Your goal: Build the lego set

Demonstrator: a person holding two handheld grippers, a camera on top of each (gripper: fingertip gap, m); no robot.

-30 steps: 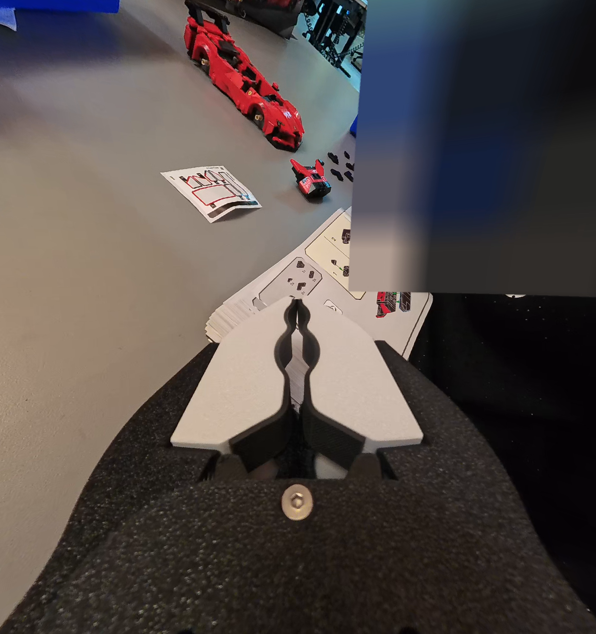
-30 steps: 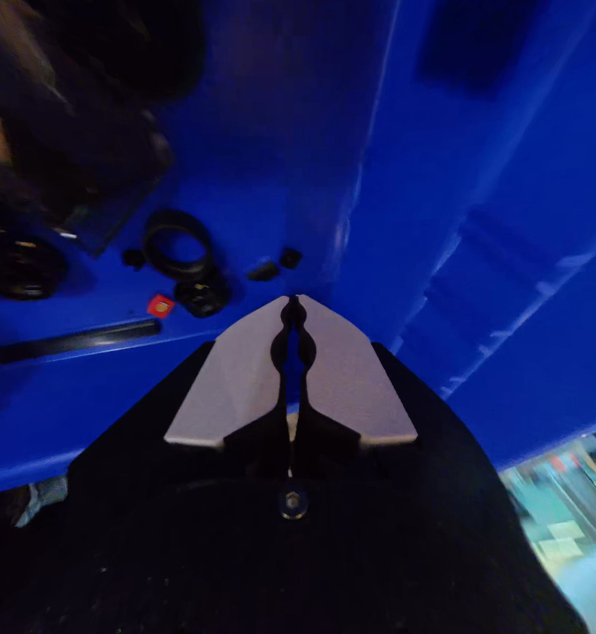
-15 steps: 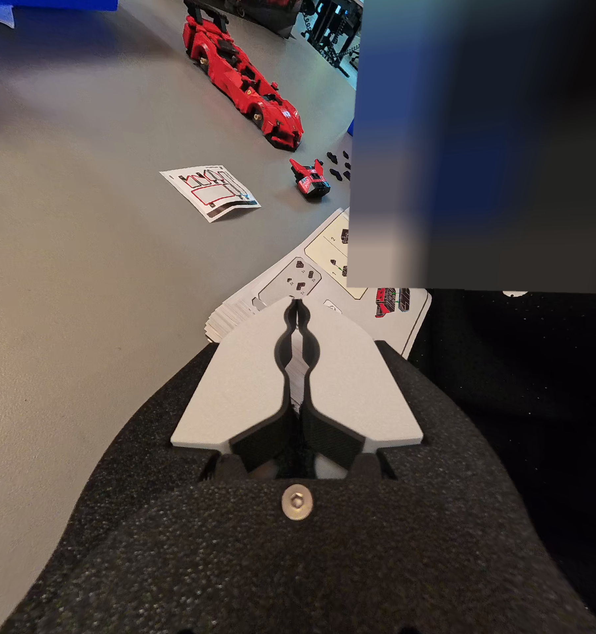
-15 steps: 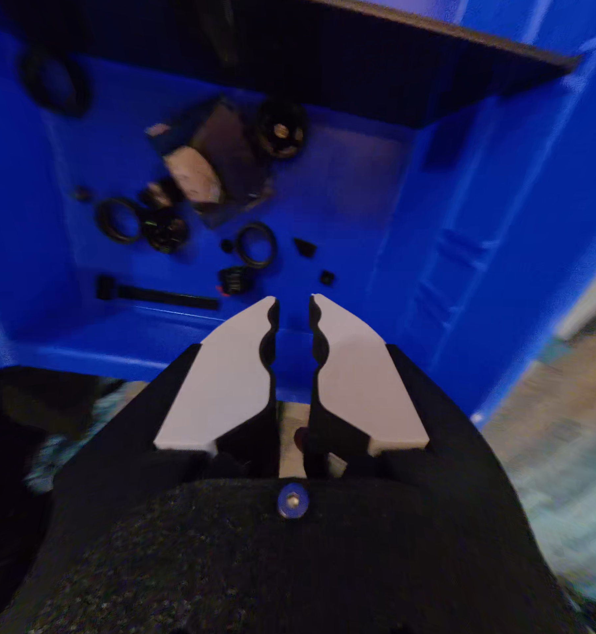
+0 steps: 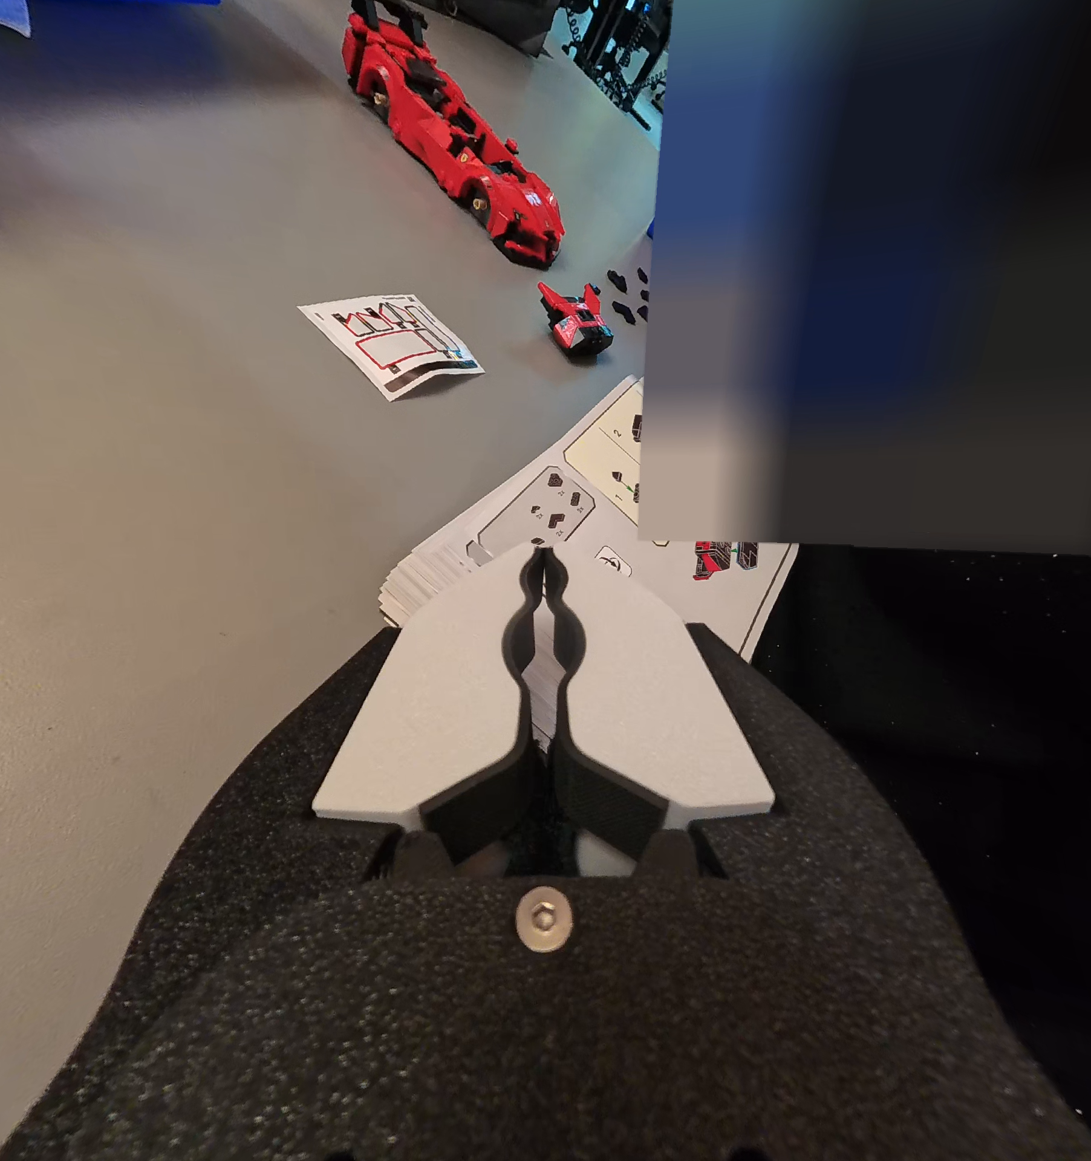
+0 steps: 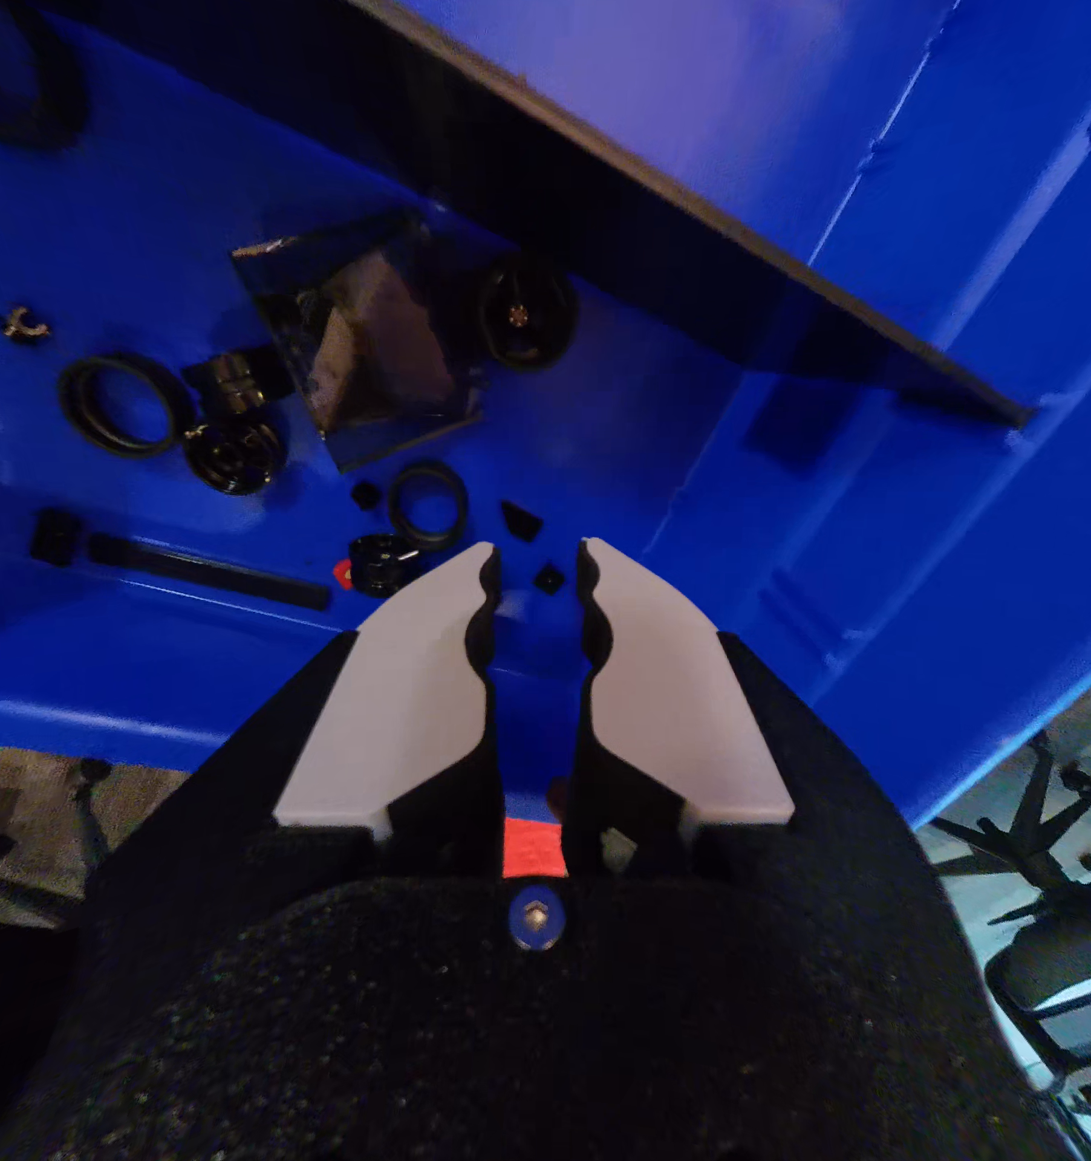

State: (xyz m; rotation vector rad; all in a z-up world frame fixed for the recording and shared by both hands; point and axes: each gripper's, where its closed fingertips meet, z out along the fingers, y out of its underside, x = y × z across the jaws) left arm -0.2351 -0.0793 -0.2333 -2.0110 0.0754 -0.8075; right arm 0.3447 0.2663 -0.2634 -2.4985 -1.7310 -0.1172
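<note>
Right gripper [image 6: 538,565] has spread its jaws wider over the blue bin [image 6: 844,440], likely lining up on a small black piece [image 6: 548,578], while left gripper [image 5: 543,556] idles closed and empty above the instruction booklet [image 5: 524,502], red car [image 5: 455,138] well beyond.

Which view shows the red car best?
The left wrist view: the red car lies whole and sharp on the grey table, beyond the sticker sheet. The right wrist view shows none of it, only the blue bin with loose black parts.
</note>
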